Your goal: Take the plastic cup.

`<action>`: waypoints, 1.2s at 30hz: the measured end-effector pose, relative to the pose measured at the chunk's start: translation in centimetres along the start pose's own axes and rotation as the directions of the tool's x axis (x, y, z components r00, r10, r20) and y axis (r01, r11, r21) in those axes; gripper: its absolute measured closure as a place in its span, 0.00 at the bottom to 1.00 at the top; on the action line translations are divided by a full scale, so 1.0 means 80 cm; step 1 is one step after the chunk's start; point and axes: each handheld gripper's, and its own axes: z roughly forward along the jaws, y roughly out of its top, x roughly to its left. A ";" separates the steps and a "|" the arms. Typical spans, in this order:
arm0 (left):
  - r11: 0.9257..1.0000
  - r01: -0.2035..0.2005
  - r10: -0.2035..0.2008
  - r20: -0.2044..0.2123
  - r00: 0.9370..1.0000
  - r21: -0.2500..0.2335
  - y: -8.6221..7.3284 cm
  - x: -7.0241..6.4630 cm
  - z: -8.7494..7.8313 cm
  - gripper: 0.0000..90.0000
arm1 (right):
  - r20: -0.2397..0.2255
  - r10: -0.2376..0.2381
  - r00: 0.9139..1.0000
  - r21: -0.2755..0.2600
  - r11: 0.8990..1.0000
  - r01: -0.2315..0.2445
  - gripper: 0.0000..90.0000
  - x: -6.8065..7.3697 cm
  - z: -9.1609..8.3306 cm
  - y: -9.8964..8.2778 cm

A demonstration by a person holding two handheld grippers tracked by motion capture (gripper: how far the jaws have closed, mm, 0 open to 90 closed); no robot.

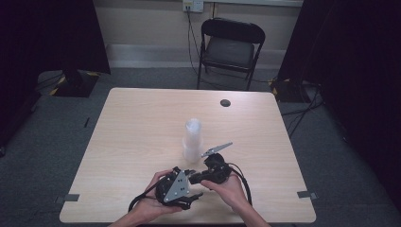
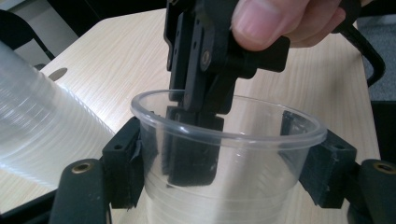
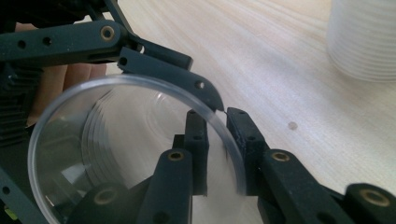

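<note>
Cup: lower centre of the left gripper view, clamped between the left tool.
Right tool: straddles the cup's rim, jaws slightly parted.

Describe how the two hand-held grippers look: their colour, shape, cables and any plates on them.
Both are black, with two blocky jaws on linked bars fixed by brass-coloured pins. The left hand-held gripper carries a grey three-cornered plate with small holes; the right hand-held gripper bears a thin grey plate. Black cables trail from each. Forearms are bare.

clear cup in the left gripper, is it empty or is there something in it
Empty of contents: through the clear cup only the right gripper shows, one jaw inside the wall. The left gripper clamps it from outside.
</note>
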 end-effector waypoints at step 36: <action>0.982 0.181 -0.183 -0.039 0.982 -0.046 -0.017 0.030 -0.012 0.32 | 0.015 -0.018 1.000 -0.146 0.989 0.020 0.80 0.001 -0.031 0.004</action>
